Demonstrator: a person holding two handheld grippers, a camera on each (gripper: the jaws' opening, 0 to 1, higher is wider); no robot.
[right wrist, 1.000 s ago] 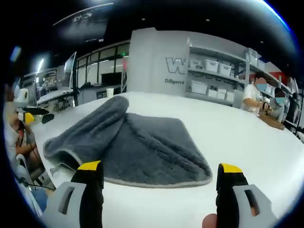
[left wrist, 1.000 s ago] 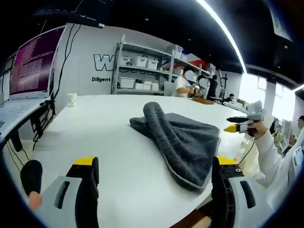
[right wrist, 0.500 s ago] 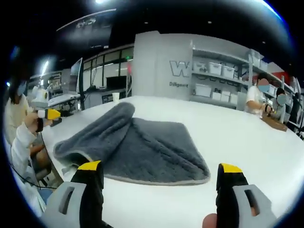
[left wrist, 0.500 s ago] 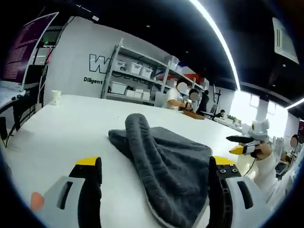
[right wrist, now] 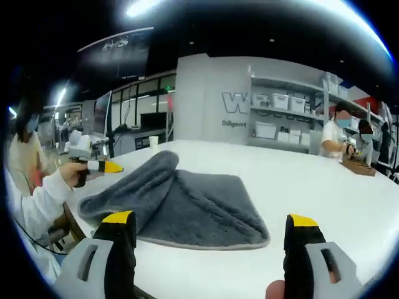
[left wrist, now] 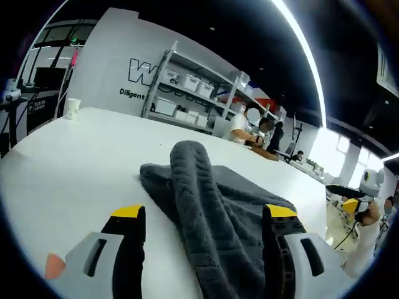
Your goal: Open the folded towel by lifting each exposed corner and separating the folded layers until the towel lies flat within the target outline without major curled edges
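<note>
While the dark grey towel [left wrist: 212,205] lies doubled on the white table [left wrist: 75,156], my left gripper view looks straight down its rolled fold: a thick rounded ridge runs from the far end of the cloth toward me and passes between my left gripper [left wrist: 202,221], whose yellow-tipped jaws stand wide apart with nothing pinched, one jaw on either side of the ridge. I cannot tell whether either jaw touches the pile. At the right of that view my other hand [left wrist: 368,215] holds the second tool off past the table edge, well apart from the cloth. A paper cup [left wrist: 72,108] stands far back on the table, and shelving with white bins [left wrist: 187,87] lines the wall. Turning to the right gripper view, I see the towel [right wrist: 187,208] from its side: a flatter lower layer with a pale hem along the near edge, and the humped fold on its left. My right gripper [right wrist: 211,230] also has its jaws spread and empty, short of the hem. The left tool shows at the left of that view, near the fold's end. I see no target outline on the table. By my reading almost nothing is done yet: no corner is lifted, the layers are unseparated, and all the spreading remains.
</note>
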